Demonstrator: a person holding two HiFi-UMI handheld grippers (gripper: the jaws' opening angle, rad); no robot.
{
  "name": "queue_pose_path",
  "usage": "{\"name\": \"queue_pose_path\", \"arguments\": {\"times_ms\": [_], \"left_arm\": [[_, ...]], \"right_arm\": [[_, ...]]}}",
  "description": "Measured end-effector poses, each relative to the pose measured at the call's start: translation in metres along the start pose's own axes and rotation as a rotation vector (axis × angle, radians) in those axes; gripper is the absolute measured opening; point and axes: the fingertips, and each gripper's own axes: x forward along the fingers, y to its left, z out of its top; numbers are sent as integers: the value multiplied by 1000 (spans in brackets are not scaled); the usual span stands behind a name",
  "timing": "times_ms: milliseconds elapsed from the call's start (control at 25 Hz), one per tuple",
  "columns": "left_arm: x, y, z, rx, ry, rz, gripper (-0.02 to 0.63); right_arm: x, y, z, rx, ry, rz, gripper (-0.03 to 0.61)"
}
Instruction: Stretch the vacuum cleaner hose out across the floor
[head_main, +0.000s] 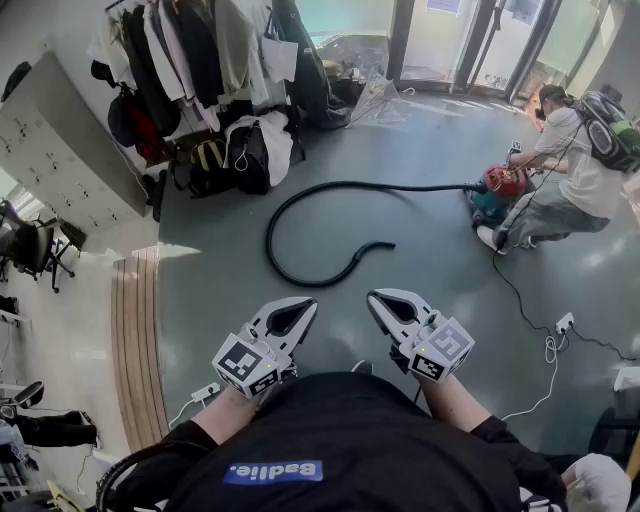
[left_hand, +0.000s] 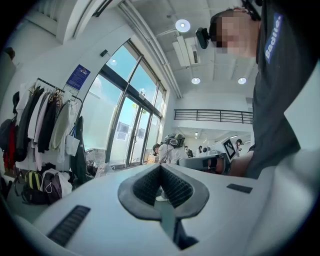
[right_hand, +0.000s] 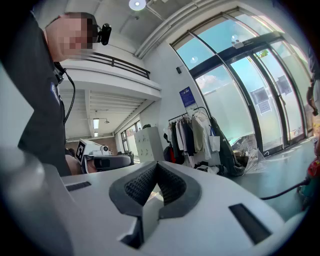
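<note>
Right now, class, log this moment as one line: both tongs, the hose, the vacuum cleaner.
left tongs: shut, empty | right tongs: shut, empty | hose: looped on floor, untouched | vacuum cleaner: beside crouching person

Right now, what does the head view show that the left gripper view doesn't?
Only the head view shows the black hose curled on the floor and the red vacuum cleaner it joins. Only the left gripper view shows the ceiling lights and the balcony railing. Both show the clothes rack, the second person and the right gripper, shut and empty.
</note>
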Motion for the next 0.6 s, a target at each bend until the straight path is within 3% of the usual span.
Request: {"name": "queue_pose_path", "arguments": {"times_ms": [600], "left_arm": [[57,-33,-7,24,24,-14,-2]], "right_arm": [[-52,-39,0,1,-23,4,5]]}}
